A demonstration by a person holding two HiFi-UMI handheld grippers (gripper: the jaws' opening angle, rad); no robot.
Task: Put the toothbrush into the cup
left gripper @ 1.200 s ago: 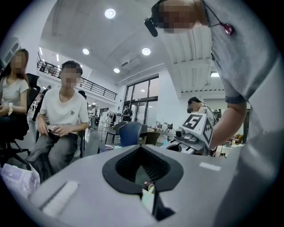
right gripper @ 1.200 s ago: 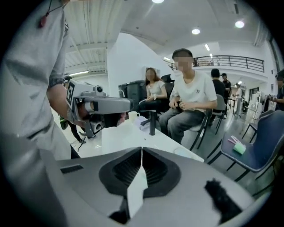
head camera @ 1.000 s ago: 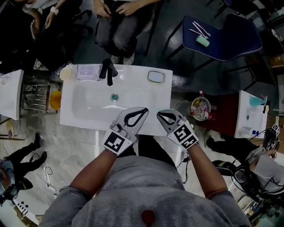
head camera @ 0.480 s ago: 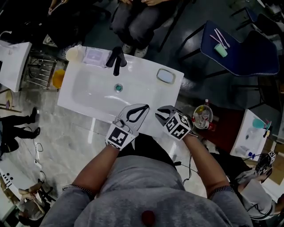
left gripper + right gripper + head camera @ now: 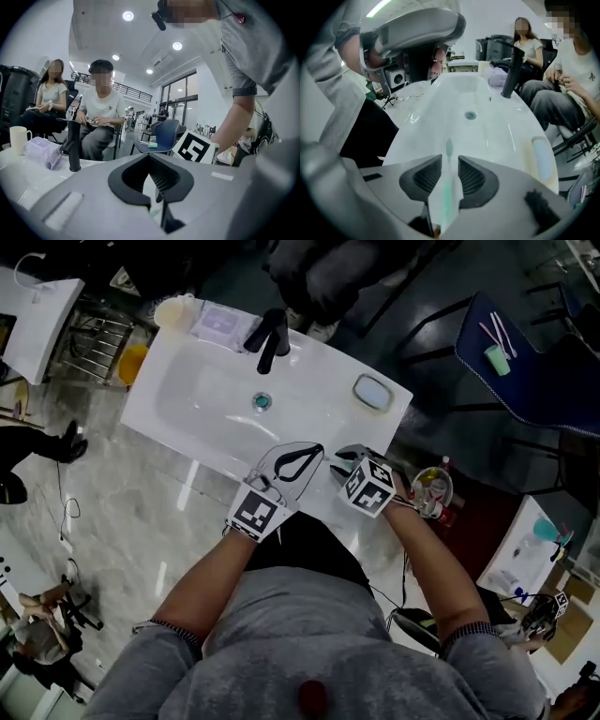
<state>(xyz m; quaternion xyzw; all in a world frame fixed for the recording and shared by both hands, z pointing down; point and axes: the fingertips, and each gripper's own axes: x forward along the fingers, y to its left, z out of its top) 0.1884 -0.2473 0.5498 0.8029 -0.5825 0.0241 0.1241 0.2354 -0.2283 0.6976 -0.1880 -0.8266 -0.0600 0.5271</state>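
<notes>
Both grippers have dropped toward the near rim of the white sink (image 5: 187, 395) since a second ago, and the right one has tipped steeply downward.

At far left of the sink's back edge stands a pale cup (image 5: 173, 310), empty, with a lilac packet (image 5: 217, 320) beside it and then the black faucet (image 5: 270, 334).

The left gripper (image 5: 317, 451) lies nearly level over the front rim, forearm bare below a grey sleeve. Its jaws are closed tip to tip, with nothing between them. Its cube (image 5: 255, 514) bears a black-and-white square marker, a pattern and not lettering.

The right gripper (image 5: 349, 457) points down at the rim just beside it. Its jaws have just been opening and stand apart.

Only the right gripper view shows the toothbrush (image 5: 448, 183). It is white with a green stripe and lies lengthwise on the rim between the parted pads (image 5: 471, 178), touched by neither, well apart from the cup.

Only the left gripper view shows two people seated behind the sink. Print on one shirt is too small to read.
</notes>
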